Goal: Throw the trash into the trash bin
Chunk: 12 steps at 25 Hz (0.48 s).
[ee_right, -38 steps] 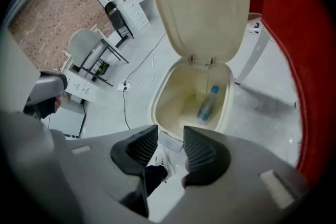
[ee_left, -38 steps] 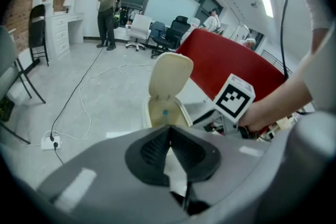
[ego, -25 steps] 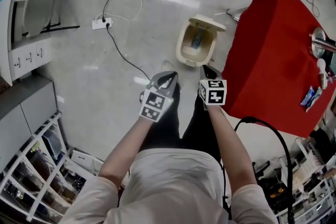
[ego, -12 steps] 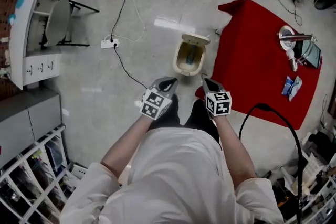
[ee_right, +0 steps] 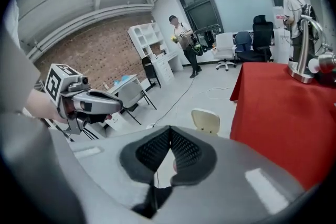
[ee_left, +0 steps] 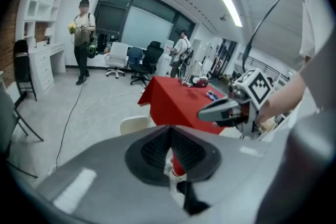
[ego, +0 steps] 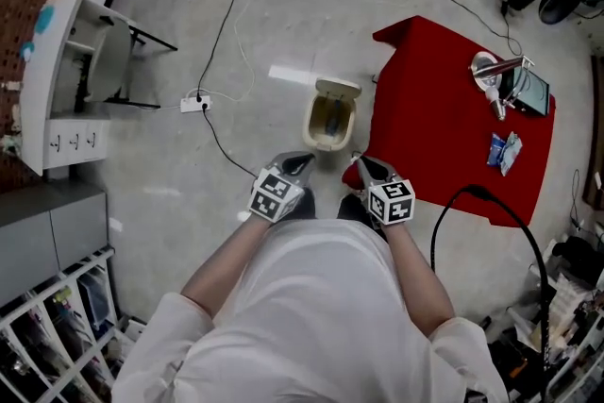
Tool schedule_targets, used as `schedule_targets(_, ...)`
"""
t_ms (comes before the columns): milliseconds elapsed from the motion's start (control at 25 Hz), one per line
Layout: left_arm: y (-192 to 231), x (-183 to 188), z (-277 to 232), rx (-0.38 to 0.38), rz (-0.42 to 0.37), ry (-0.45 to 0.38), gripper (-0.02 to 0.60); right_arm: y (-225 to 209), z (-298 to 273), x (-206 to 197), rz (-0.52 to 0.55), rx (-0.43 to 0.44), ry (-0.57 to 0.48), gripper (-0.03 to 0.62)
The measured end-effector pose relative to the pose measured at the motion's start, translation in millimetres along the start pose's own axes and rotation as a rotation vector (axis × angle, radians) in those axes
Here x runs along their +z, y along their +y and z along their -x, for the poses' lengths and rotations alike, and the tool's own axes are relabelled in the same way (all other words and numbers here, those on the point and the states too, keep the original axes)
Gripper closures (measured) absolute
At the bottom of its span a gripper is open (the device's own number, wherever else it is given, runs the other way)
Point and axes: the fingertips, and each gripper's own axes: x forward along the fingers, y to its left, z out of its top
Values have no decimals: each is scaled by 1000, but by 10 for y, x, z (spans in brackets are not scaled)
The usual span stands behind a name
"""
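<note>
- White power strip: lies on the grey floor, well clear of the bin.
- Left gripper: clenched, empty, lifted since a second ago.
- Beige open-lidded plastic trash bin: dark contents inside, probably the trash.
- Right gripper: clenched, empty, likewise lifted; disposal looks finished.
- Red-clothed table: stands beside the bin.

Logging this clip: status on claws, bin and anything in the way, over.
Left claw shut, empty. Right claw shut, empty. Trash bin on floor ahead, lid up, something inside. Red table right of bin, no obstruction between.
</note>
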Motion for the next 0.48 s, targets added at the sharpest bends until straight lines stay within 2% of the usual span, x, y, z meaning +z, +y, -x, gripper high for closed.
schedule_targets(160,-20,99,124,-5,-10,-8,578,69,67,-2,0,-15,-10,592)
schedule_targets(360,-38,90,172,-40,-59,-15,578,115,118,10,-10,-51,-35,592)
schedule_targets(480,-142,225,166,-71,-86,-18,577,74,179,35,-22,-77,-58,592)
